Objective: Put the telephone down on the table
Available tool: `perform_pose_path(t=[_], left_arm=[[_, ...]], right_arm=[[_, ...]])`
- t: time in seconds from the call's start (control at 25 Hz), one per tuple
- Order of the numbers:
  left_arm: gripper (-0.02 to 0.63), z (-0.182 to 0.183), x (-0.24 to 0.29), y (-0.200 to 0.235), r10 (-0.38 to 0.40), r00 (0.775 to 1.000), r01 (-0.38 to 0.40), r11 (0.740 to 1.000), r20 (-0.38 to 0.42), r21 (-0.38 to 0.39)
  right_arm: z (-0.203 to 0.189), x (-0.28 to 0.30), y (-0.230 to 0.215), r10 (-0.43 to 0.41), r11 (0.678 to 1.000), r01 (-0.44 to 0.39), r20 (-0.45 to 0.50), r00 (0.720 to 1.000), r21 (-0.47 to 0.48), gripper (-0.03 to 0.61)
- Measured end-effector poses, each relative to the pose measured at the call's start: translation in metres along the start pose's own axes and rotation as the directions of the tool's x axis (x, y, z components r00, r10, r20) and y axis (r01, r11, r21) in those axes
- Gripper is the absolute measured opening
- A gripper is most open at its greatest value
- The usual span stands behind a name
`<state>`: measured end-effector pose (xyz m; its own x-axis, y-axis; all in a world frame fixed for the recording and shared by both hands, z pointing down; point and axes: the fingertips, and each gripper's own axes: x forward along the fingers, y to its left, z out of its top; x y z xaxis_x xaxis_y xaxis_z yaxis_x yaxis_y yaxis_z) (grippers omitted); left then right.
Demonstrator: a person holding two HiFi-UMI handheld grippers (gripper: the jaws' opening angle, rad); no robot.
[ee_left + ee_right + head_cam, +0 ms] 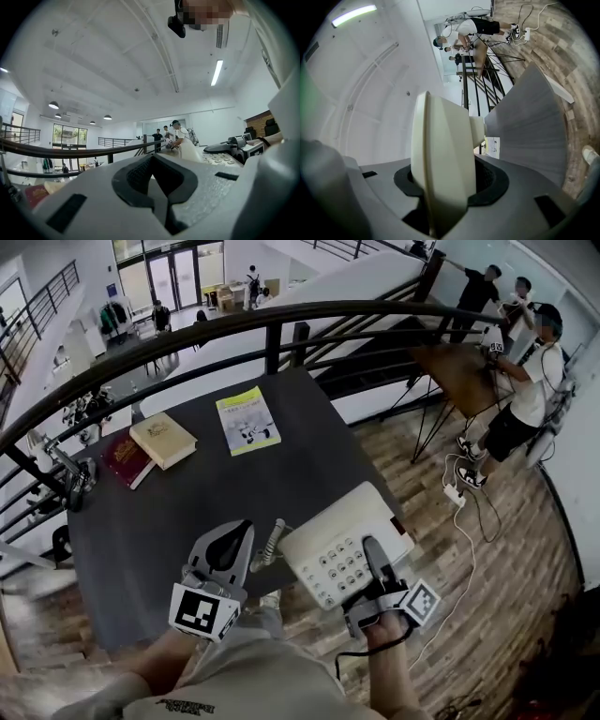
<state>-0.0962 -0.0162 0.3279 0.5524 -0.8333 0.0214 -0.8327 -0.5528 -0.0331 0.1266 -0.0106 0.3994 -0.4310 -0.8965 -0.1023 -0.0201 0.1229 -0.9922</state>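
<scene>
The cream telephone (337, 540) with its grey keypad sits in my right gripper (375, 554), over the near right corner of the dark table (234, 484). Part of it hangs past the edge above the wooden floor. Whether it touches the tabletop I cannot tell. In the right gripper view its cream body (440, 164) stands edge-on between the black pads of that gripper (450, 187), which is shut on it. A coiled cord (272, 545) hangs at its left side. My left gripper (234, 545) is just left of the cord, shut (154, 178), with nothing visible between the pads. The keypad (220, 158) shows at its right.
A yellow booklet (247, 420), a tan book (163, 439) and a dark red book (125, 460) lie on the far half of the table. A black railing (272, 320) curves behind it. Several people stand at a wooden table (464, 371) at the back right. Cables (469, 521) lie on the floor.
</scene>
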Motion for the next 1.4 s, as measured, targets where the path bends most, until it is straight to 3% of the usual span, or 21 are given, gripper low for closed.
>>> perform_pose_path(t=[0.48,0.92,1.4], left_arm=[[0.005,0.012,0.071,0.057,0.006,1.000,-0.006,1.000,-0.011,-0.018],[0.005,0.007,0.101,0.061,0.063,0.997,-0.064,0.997,-0.039,-0.036],[0.005,-0.003,0.146,0.049,0.045,0.998,-0.046,0.999,-0.052,-0.012]], right_arm=[[0.033,0.097,0.001,-0.008,1.000,0.009,-0.029,1.000,0.022,0.207],[0.058,0.128,-0.012,-0.044,0.998,0.047,-0.104,0.994,0.030,0.207],[0.090,0.146,-0.039,-0.065,0.996,0.072,-0.117,0.991,0.061,0.207]])
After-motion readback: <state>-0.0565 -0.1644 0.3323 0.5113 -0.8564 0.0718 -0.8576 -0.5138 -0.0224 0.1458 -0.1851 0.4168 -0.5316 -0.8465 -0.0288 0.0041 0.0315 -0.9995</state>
